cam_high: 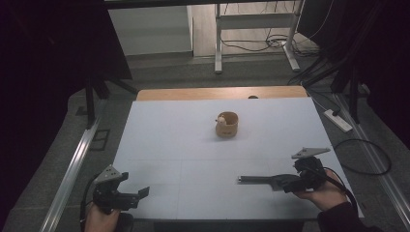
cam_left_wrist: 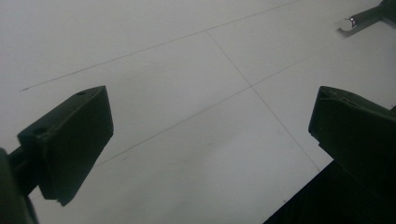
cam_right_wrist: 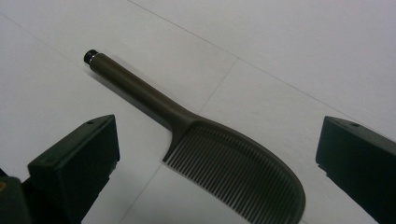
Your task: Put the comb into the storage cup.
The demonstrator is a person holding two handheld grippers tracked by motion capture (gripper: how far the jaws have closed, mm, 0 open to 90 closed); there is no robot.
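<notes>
A dark olive comb (cam_right_wrist: 233, 172) lies flat on the white table (cam_high: 193, 145), its round handle (cam_right_wrist: 126, 84) pointing away from the teeth. My right gripper (cam_right_wrist: 219, 140) is open, one jaw on each side of the comb head, not touching it. From above, the comb (cam_high: 258, 179) lies near the front right, handle pointing left, and the right gripper (cam_high: 284, 183) sits over its head. My left gripper (cam_high: 134, 184) is open at the front left corner with nothing between its jaws (cam_left_wrist: 210, 116). The comb's handle tip (cam_left_wrist: 348, 23) shows far off in the left gripper view.
A small wooden cup (cam_high: 227, 124) with a pale round item (cam_high: 221, 119) at its rim stands mid-table toward the back. A wooden strip (cam_high: 222, 93) borders the far edge. On the floor to the right lie a power strip (cam_high: 338, 121) and cables.
</notes>
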